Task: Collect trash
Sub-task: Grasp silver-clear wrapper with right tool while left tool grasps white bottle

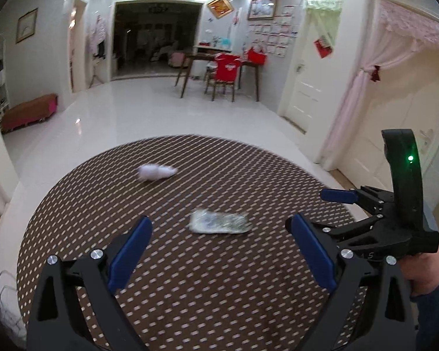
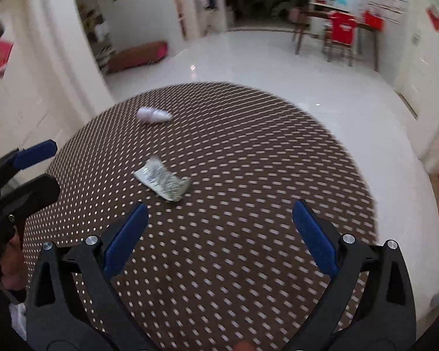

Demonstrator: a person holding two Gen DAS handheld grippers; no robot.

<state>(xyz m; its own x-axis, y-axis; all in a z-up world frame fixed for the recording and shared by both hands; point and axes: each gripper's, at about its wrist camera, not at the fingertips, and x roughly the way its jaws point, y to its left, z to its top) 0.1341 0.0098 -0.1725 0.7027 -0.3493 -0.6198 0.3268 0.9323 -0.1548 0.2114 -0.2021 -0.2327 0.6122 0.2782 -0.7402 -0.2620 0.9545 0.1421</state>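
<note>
On round table (image 1: 73,204) with brown dotted cover: crumpled white tissue (image 1: 156,172) toward far side, flattened silvery wrapper (image 1: 219,222) nearer centre, the two well apart. Left gripper (image 1: 219,237) spread wide, empty, above near edge, wrapper just ahead between fingertips. Right gripper (image 2: 219,219) likewise spread, empty, wrapper ahead and left. Motion blur.

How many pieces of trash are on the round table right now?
2. A white crumpled tissue toward the far side, and a flattened silvery wrapper nearer the middle. The near edge is hidden behind the grippers.
</note>
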